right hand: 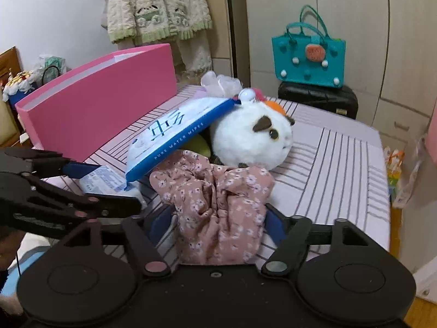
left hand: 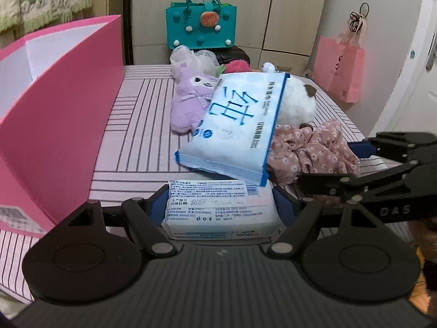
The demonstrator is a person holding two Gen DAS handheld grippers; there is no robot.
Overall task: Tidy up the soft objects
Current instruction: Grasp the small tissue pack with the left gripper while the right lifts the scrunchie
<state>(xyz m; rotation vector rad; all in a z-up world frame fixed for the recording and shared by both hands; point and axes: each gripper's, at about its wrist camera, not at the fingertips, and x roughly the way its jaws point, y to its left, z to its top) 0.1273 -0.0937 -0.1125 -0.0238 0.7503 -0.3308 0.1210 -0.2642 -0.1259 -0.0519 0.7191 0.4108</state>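
Two wipe packs; two plush toys

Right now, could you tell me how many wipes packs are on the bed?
2. A small pack sits between the left gripper fingers. A big pack leans tilted on the toys behind it. The pile may hide more.

Pale cabinet doors fill back wall. Just in front of them: teal felt bag atop black case. Left of cabinet, cream knit garment hangs on white wall. Right of cabinet: pink paper bag, white door.
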